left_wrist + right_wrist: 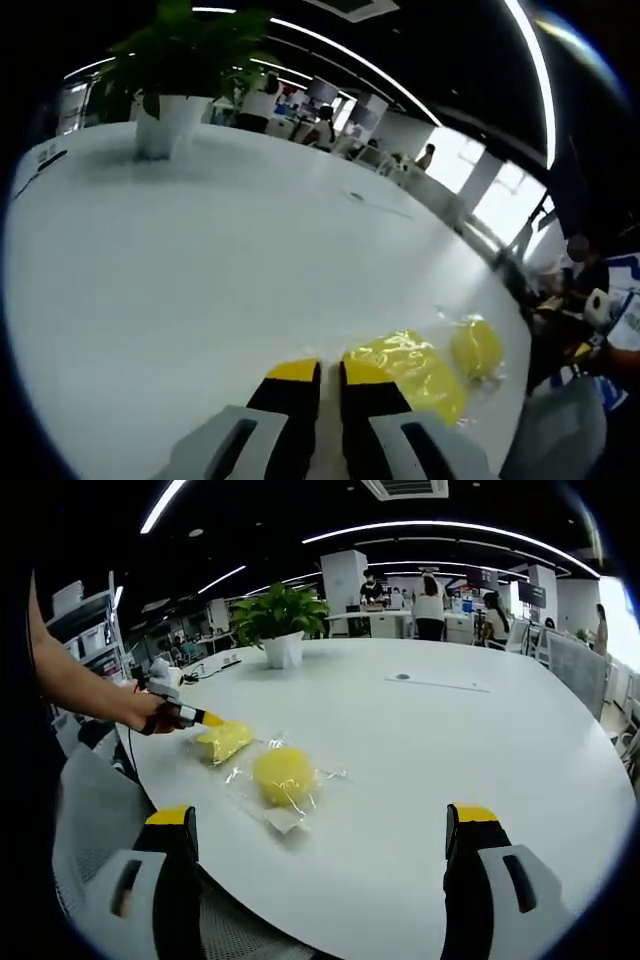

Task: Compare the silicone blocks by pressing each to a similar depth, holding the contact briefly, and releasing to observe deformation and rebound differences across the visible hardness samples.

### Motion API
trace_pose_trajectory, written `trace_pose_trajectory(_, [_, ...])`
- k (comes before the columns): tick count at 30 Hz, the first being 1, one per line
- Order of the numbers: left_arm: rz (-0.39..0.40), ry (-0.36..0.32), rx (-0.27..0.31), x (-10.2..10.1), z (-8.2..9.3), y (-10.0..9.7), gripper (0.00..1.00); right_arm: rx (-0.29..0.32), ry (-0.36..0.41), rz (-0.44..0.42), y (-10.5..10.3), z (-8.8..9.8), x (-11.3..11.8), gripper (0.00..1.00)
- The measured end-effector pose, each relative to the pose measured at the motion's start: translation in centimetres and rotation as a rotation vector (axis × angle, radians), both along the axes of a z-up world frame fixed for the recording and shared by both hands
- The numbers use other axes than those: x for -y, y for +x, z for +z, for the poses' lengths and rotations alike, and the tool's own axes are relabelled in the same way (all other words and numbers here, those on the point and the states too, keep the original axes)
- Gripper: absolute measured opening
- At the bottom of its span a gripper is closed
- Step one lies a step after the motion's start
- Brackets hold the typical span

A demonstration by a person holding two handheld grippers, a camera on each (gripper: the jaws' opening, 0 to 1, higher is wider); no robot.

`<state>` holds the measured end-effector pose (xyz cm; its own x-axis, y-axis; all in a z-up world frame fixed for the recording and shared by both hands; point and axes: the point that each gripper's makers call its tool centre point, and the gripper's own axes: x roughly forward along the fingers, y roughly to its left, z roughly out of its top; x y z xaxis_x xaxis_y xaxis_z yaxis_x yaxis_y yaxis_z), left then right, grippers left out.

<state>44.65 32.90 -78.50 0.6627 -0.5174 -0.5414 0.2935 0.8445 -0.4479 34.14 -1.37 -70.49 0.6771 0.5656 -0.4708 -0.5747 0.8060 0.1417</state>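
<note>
Right gripper view: bagged yellow silicone blocks (285, 777)

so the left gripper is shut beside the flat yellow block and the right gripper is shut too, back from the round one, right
Not quite: the right gripper is open. The right gripper view shows its fingers spread wide apart, back from the round block. The rest holds: the left gripper is shut beside the flat yellow block on the white table.

No words, numbers or signs can be read anywhere. The far screens are too small and blurry. The yellow blocks' clear wrappers show no label, and the white table shows no writing that can be made out.
</note>
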Motion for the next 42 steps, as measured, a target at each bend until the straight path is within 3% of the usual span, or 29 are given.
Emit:
trace_pose_trajectory(6, [0.019, 0.011, 0.008, -1.0, 0.4, -0.1, 0.34, 0.004, 0.005, -0.001, 0.3, 0.1, -0.2, 0.97])
trace_pose_trajectory(11, [0.005, 0.04, 0.143, -1.4, 3.2, 0.2, 0.67, 0.004, 0.01, 0.004, 0.5, 0.2, -0.4, 0.97])
trace_pose_trajectory(13, [-0.018, 0.052, 0.201, -1.4, 4.5, 0.2, 0.75, 0.005, 0.01, 0.005, 0.6, 0.2, -0.4, 0.97])
trace_pose_trajectory(18, [-0.107, 0.14, 0.247, -1.4, 5.9, -1.3, 0.82, 0.011, 0.017, 0.012, 1.0, 0.6, -0.8, 0.97])
trace_pose_trajectory(26, [-0.096, 0.149, 0.251, -2.4, 7.3, -4.3, 1.0, 0.008, 0.016, 0.024, 1.7, 0.6, -0.6, 0.97])
trace_pose_trajectory(30, [-0.082, 0.156, 0.26, -3.0, 7.7, -6.4, 1.0, 0.003, 0.012, 0.034, 2.0, 0.4, -0.3, 0.97])
trace_pose_trajectory(35, [-0.052, 0.131, 0.231, -4.0, 7.3, -8.4, 1.0, -0.003, 0.009, 0.043, 2.1, 0.3, -0.1, 0.97])
trace_pose_trajectory(42, [-0.034, 0.12, 0.24, -4.4, 8.3, -9.1, 1.0, -0.022, 0.015, 0.045, 1.5, -0.2, -0.2, 0.97])
